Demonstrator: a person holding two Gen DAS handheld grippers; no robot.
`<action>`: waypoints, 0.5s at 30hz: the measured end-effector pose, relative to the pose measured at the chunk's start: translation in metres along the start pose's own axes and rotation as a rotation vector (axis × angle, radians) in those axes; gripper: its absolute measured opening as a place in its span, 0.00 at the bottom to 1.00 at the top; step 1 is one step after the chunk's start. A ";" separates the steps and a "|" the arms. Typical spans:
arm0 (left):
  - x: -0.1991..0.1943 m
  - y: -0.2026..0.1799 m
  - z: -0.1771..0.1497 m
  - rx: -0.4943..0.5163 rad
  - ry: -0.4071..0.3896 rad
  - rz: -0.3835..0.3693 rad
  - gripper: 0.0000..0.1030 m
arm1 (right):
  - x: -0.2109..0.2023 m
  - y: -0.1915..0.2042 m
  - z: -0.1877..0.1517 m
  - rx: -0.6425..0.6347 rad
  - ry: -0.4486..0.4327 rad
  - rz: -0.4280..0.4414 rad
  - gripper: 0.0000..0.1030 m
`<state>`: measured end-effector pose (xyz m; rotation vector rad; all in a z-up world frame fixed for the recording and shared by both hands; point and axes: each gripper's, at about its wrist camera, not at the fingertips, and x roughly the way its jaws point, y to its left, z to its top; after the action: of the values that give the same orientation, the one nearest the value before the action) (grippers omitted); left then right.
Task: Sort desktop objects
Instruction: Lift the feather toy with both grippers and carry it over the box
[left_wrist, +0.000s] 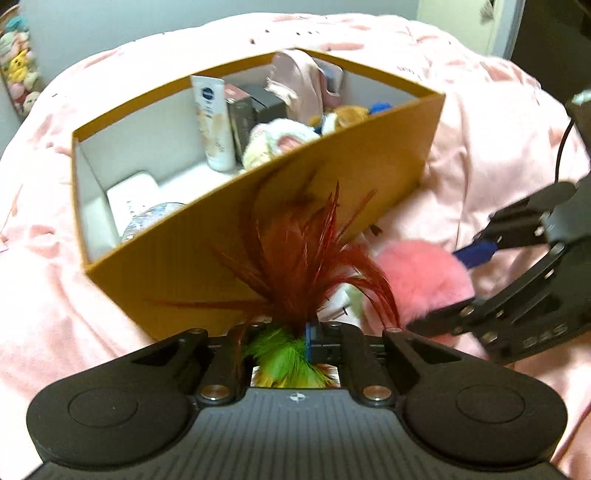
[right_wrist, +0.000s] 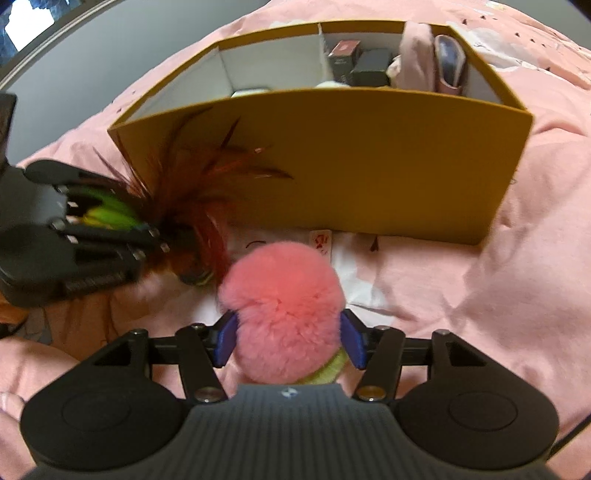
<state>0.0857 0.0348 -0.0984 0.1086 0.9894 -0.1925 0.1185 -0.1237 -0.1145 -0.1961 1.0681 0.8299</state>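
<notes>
- Pink bedding (right_wrist: 517, 295) is lying soft and bumpy under everything, and a grey wall is showing at the top of both views.
- I am seeing the yellow box (right_wrist: 351, 166) standing in the upper middle of the right wrist view, with bottles and plush toys already sitting inside it.
- My left gripper (left_wrist: 312, 332) is squeezing together on the feather toy (left_wrist: 306, 258). Its red feathers are sticking up toward the box wall, and the green part is sitting low in the claw.
- My right gripper (right_wrist: 290, 341) is standing apart around the pink pom-pom (right_wrist: 284, 306). The blue pads (right_wrist: 226, 341) are sitting just beside the fluff, and I cannot tell if they are pressing on it.
- I am thinking the box is lying straight ahead and above both claws, so each toy is needing a lift over the near wall.
- I am guessing the left claw is nearer to being ready.
</notes>
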 end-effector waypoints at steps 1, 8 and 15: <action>-0.004 0.001 0.000 -0.009 -0.010 -0.004 0.09 | 0.003 0.000 0.000 -0.003 0.003 0.001 0.59; -0.032 0.012 0.005 -0.137 -0.084 -0.063 0.09 | 0.029 -0.015 0.000 0.075 0.046 0.062 0.50; -0.061 0.016 0.009 -0.208 -0.156 -0.085 0.09 | 0.024 -0.024 -0.004 0.128 0.030 0.086 0.43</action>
<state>0.0637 0.0556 -0.0422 -0.1373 0.8538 -0.1719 0.1374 -0.1298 -0.1425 -0.0558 1.1605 0.8343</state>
